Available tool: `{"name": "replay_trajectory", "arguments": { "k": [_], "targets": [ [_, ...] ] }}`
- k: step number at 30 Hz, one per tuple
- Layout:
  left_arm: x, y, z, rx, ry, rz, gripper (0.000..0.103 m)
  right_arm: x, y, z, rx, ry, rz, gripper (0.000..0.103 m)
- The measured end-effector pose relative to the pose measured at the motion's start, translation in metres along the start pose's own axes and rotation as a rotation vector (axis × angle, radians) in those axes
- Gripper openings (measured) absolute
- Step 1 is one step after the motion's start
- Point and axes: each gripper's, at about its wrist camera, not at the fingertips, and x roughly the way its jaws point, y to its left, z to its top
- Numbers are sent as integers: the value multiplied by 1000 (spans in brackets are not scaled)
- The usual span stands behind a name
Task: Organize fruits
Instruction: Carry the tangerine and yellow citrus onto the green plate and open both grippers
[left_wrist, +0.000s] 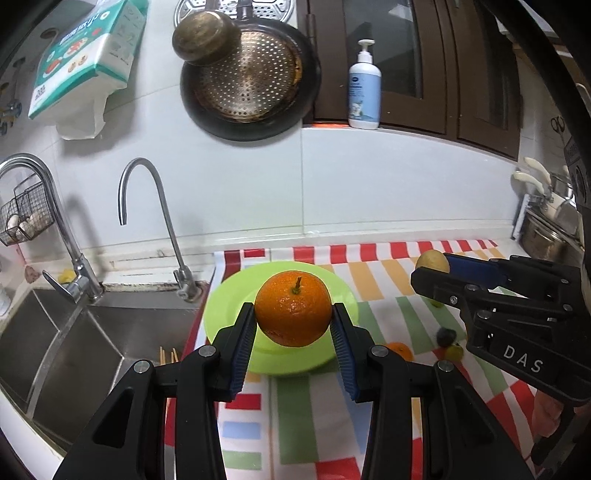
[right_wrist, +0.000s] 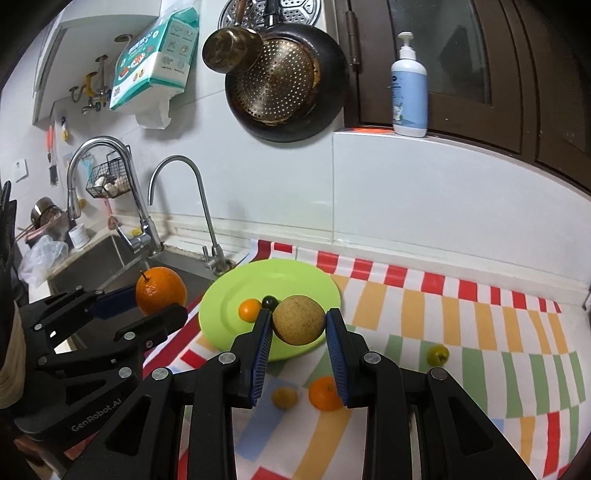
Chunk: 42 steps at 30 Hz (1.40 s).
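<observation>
The left gripper had its jaws pressed on a big orange, one blue pad on each side. The orange sat stem up, held in the air above the green plate.

The right gripper had its jaws closed around a round brown-yellow fruit. This fruit was also up in the air, over the near edge of the green plate.

In the right wrist view, a small orange fruit and a dark little fruit lay on the plate, just beside each other. On the striped cloth in front of the plate were a small yellow fruit and another small orange one, near each other. A yellow-green fruit lay well apart, off to the right.

The cloth covered the worktop. Left of the plate was a metal sink with two taps, a tall tap and a thin curved tap. On the wall above hung a dark pan with a metal strainer in it. A soap bottle stood on the ledge by the brown window frame.
</observation>
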Motion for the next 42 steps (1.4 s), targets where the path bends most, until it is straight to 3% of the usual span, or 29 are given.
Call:
{"name": "replay_trajectory", "arguments": {
  "k": [7, 17, 32, 42],
  "targets": [
    [27, 15, 8, 7, 18, 28, 40, 31, 3, 17, -9, 26, 41, 31],
    [78, 33, 16, -13, 72, 6, 40, 88, 1, 36, -28, 87, 70, 31],
    [171, 55, 20, 14, 233, -39, 40, 195, -9, 45, -19, 301, 111, 31],
    [205, 61, 12, 9, 305, -57, 40, 233, -12, 40, -23, 390, 114, 31]
  ]
}}
